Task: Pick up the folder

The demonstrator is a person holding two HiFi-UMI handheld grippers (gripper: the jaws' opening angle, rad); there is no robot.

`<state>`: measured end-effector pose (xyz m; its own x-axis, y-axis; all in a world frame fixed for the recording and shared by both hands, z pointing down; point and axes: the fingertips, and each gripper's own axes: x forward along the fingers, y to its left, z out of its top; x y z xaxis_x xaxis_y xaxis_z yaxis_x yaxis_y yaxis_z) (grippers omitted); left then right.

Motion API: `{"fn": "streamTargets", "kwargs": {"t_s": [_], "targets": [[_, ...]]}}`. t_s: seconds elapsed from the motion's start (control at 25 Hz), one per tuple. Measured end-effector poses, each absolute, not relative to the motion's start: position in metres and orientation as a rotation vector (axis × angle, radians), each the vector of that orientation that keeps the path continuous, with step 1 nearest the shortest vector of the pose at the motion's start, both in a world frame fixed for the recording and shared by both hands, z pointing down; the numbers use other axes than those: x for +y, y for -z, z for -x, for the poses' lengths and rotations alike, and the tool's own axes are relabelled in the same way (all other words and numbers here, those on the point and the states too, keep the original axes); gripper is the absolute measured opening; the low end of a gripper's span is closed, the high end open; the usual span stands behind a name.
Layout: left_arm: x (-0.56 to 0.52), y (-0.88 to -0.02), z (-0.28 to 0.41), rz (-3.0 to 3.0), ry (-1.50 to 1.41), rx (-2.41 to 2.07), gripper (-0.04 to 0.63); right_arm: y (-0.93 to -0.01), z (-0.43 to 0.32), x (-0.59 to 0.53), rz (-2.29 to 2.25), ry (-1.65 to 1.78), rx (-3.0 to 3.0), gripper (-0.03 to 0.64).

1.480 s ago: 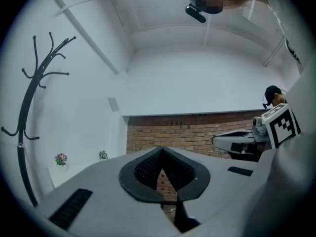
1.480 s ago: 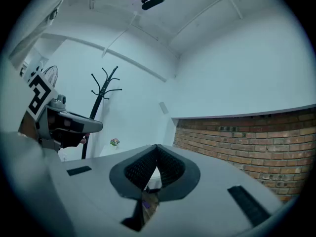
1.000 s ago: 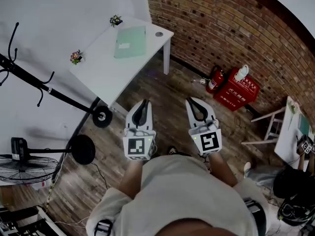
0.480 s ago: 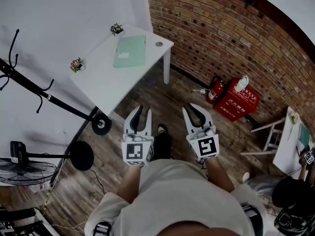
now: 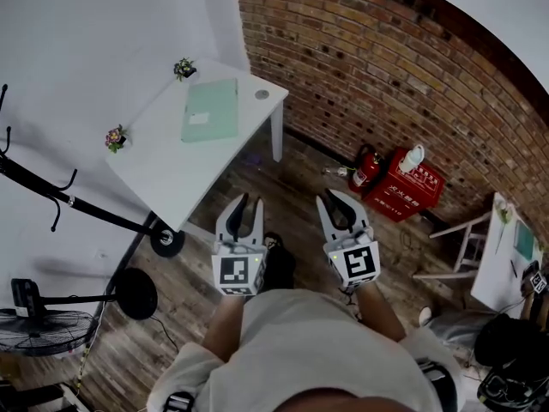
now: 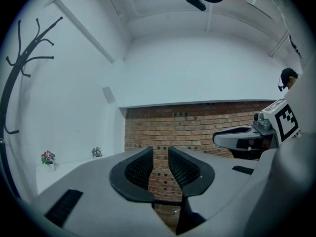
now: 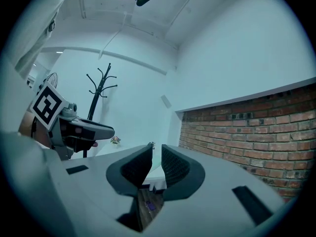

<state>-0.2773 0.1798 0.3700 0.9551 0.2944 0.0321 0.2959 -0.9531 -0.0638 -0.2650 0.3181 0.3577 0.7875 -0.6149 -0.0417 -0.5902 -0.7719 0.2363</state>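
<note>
Head view first. Pale green folder (image 5: 210, 110) flat on the white table (image 5: 163, 170), upper left of the frame, near the corner by the brick wall (image 5: 386, 67). Two tiny flower pots on that table too, one (image 5: 184, 68) at the far edge, the other (image 5: 115, 137) at the left edge. Left gripper (image 5: 245, 202) and right gripper (image 5: 336, 197) side by side in the lower middle, over the wooden floor (image 5: 292, 187). Both well apart from the table and the folder, both pointing up-frame. Red box (image 5: 403, 185) and fire extinguisher (image 5: 367, 168) against the wall at the right. Black coat rack (image 5: 69, 200) leaning across the left.

Left gripper view: jaws a little apart, released, just been opening, nothing between them, only brick wall through the gap. Both flower pots low at the left, right gripper poking in at the right edge.

Right gripper view: same story, jaws slightly parted after just opening, holding nothing. Far-off table corner visible through the gap; can't really make out the folder from here. Left gripper at the left, coat rack behind it.
</note>
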Motion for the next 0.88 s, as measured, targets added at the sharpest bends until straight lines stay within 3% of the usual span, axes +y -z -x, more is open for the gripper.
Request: {"fn": "streamTargets", "kwargs": {"t_s": [0.88], "targets": [[0.154,-0.384,0.073,3.064,0.154,-0.613,0.090,-0.370,0.073,0.285,-2.782,0.019,-0.900,0.077]]}}
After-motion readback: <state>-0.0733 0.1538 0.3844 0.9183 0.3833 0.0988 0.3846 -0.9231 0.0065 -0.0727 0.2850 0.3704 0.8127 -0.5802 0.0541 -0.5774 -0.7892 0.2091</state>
